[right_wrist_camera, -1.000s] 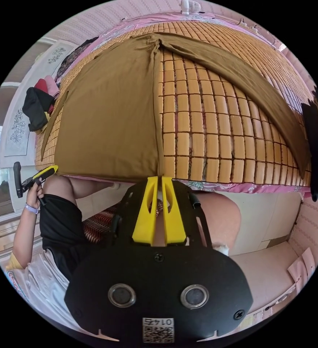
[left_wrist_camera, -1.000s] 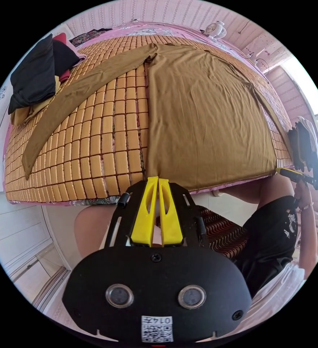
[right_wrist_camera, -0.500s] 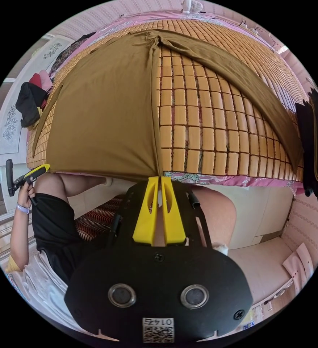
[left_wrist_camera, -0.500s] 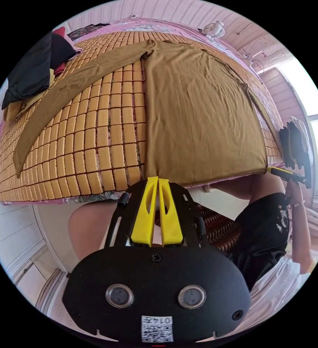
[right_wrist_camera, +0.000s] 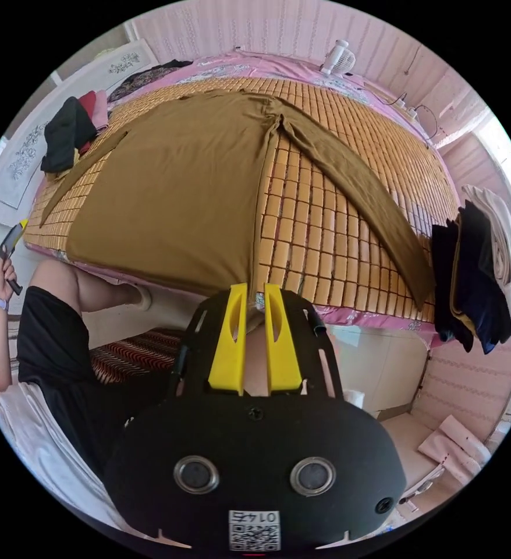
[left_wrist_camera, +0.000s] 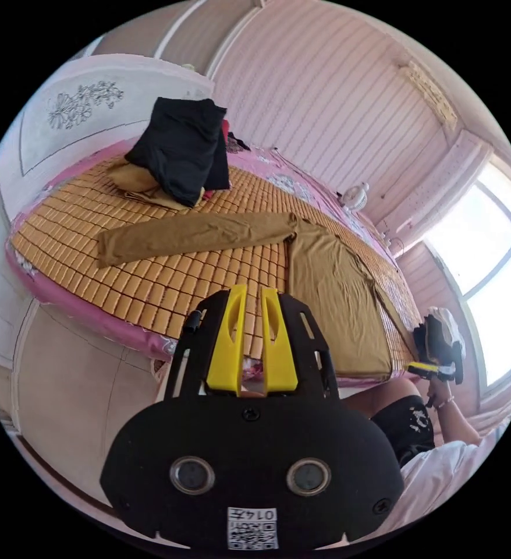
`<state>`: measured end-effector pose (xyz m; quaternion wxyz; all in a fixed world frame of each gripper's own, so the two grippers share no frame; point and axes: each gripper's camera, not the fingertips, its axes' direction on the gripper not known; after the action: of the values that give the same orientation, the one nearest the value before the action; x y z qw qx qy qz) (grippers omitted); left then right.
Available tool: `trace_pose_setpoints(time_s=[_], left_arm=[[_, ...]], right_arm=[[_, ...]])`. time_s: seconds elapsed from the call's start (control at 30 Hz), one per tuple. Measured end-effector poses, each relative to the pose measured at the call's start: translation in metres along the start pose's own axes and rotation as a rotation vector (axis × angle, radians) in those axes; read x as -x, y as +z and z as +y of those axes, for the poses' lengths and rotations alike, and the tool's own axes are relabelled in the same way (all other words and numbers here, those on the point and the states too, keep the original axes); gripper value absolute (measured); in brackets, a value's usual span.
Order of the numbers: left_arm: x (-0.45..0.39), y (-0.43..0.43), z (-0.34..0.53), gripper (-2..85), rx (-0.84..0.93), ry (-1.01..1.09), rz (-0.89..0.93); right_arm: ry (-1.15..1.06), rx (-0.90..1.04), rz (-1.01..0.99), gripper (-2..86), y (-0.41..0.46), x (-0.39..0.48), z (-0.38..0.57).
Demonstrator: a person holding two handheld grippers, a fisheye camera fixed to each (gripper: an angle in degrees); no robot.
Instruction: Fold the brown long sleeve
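Matt brown long sleeve, seemingly cotton

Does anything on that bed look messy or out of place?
Nothing looks damaged or spilled. The brown long sleeve lies flat on the bamboo mat with both sleeves spread. The one untidy spot is a loose heap of dark clothes near the headboard, and another pile at the bed's edge.

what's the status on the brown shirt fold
Left gripper open, right gripper open, both empty. Brown long-sleeve shirt flat on bamboo mat, unfolded. Nothing blocking.

Brown long sleeve flat (sleeves outspread)
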<state>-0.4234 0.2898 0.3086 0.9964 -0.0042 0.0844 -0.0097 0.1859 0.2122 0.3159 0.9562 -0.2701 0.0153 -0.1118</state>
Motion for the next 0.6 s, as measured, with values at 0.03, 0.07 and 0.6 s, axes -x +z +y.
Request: trace_pose_setpoints(time_s=[0.03,0.07,0.6], left_arm=[[0.019,-0.006,0.0,4.8,-0.031,-0.038,-0.046],[0.029,-0.009,0.0,4.9,-0.041,-0.057,-0.07],[0.155,0.036,-0.022,7.8,-0.051,-0.19,-0.33]], right_arm=[[-0.014,-0.012,-0.007,5.8,-0.002,0.005,-0.002],[-0.047,-0.029,-0.037,5.9,-0.005,0.016,-0.009],[-1.116,-0.172,-0.336,3.8,0.012,0.408,-0.192]])
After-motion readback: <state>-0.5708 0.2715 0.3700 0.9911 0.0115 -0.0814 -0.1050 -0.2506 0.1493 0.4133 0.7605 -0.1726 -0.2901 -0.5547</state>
